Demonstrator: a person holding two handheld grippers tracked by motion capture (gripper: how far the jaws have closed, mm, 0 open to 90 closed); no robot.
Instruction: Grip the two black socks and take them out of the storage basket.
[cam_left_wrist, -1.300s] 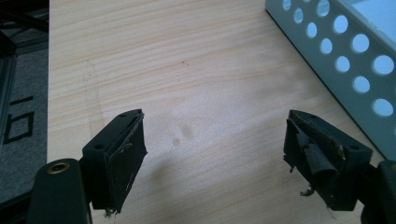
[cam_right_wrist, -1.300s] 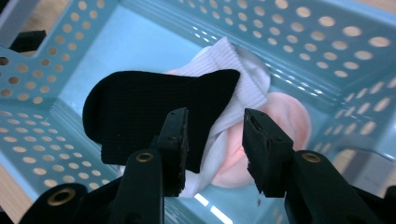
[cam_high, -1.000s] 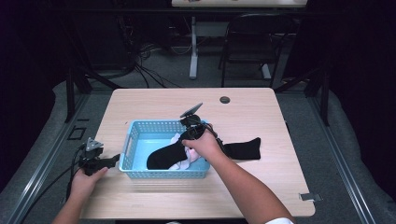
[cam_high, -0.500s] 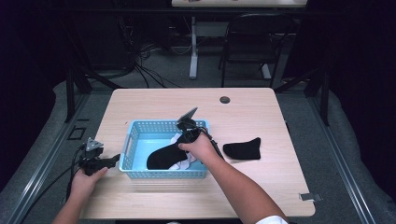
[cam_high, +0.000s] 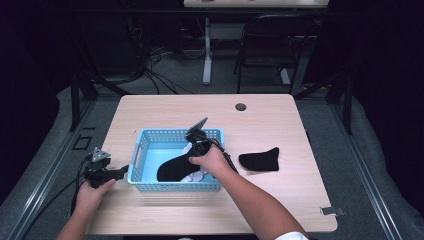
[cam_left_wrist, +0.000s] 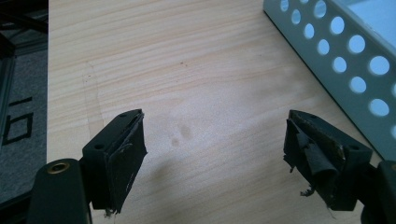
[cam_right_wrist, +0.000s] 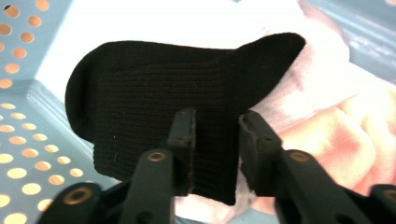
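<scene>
A blue perforated basket (cam_high: 142, 150) sits on the wooden table (cam_high: 280, 115). Inside it a black sock (cam_high: 172, 170) lies over white and pinkish cloth (cam_high: 197, 176). My right gripper (cam_high: 194, 156) reaches down into the basket. In the right gripper view its jaws (cam_right_wrist: 217, 119) have just been closing and stand narrowed over the black sock (cam_right_wrist: 140, 93), with sock fabric between them and a gap still showing. My left gripper (cam_high: 121, 172) rests open on the table just left of the basket; its jaws (cam_left_wrist: 215, 154) are wide apart over bare wood.
A second black sock (cam_high: 260, 160) lies on the table right of the basket. A round cable hole (cam_high: 241, 106) is near the table's far edge. A chair (cam_high: 265, 45) and cables stand on the floor beyond.
My right hand moved left from the basket's right rim and sank into the basket over the black sock. The left hand stayed put.
</scene>
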